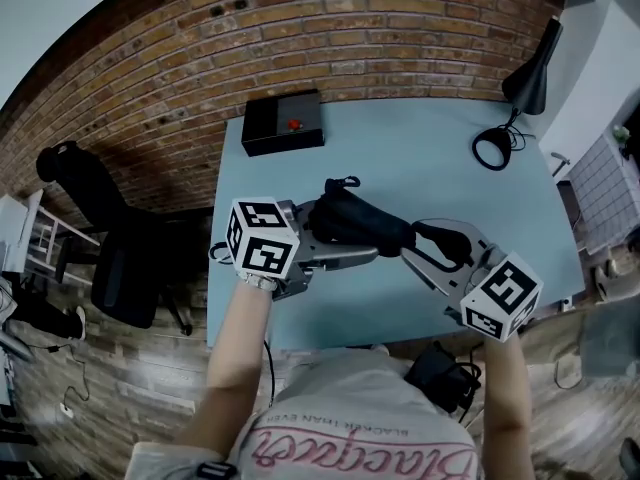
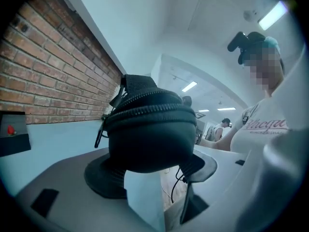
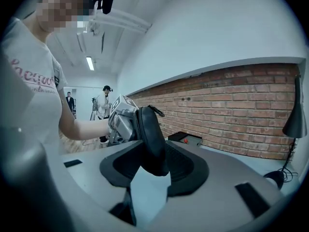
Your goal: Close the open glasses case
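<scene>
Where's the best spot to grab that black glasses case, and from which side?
By its ends, coming in level from either side, as now. The right gripper pinches one end of the glasses case where it looks thin, and the left gripper spans the other, rounded end. That probably keeps the zipper seam free of both sets of pads.

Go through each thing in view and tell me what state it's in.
glasses case: halves together, held between both grippers; whether it is zipped is unclear.
left gripper: jaws wide, shut across the case.
right gripper: jaws shut on the case's narrow edge.
black box: flat on the table, untouched.
desk lamp: upright at the table's far corner, no glow visible.
</scene>
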Tool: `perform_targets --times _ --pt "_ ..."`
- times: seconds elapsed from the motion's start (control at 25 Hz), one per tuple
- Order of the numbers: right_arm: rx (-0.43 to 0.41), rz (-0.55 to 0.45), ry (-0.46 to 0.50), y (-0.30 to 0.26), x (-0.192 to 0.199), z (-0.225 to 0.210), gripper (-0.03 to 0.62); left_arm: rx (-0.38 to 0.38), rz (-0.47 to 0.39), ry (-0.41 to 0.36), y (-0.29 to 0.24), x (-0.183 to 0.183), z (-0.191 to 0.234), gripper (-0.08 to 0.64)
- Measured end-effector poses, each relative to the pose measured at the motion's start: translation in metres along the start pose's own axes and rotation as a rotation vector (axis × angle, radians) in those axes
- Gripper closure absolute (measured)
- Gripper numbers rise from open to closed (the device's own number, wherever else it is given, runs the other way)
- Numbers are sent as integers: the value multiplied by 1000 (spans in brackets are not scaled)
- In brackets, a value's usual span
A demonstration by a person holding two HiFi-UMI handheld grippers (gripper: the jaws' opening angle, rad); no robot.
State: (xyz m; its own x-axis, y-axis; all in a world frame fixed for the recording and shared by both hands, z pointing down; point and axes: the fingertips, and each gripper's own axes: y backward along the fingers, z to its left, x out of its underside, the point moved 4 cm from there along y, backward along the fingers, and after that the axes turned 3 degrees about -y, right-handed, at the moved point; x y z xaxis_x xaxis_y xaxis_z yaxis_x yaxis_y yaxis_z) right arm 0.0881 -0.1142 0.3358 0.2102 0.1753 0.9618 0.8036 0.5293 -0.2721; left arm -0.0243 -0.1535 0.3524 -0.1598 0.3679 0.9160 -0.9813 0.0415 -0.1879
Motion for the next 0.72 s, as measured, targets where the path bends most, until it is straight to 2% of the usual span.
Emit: perform_targets --times 0.24,0.4,0.52,0.56,0.72 --pt "40 12 -4 5 3 -10 456 66 67 -121 1 7 -13 232" --pt "79 17 3 5 6 -14 463 116 88 -165 3 13 -20 232" --pt "132 42 45 6 7 -18 485 177 82 -188 6 16 -29 232" --pt "126 52 52 5 8 -17 489 192 79 -193 7 17 -31 232" --pt "17 84 33 -5 12 -7 489 264 53 -214 3 16 -42 233"
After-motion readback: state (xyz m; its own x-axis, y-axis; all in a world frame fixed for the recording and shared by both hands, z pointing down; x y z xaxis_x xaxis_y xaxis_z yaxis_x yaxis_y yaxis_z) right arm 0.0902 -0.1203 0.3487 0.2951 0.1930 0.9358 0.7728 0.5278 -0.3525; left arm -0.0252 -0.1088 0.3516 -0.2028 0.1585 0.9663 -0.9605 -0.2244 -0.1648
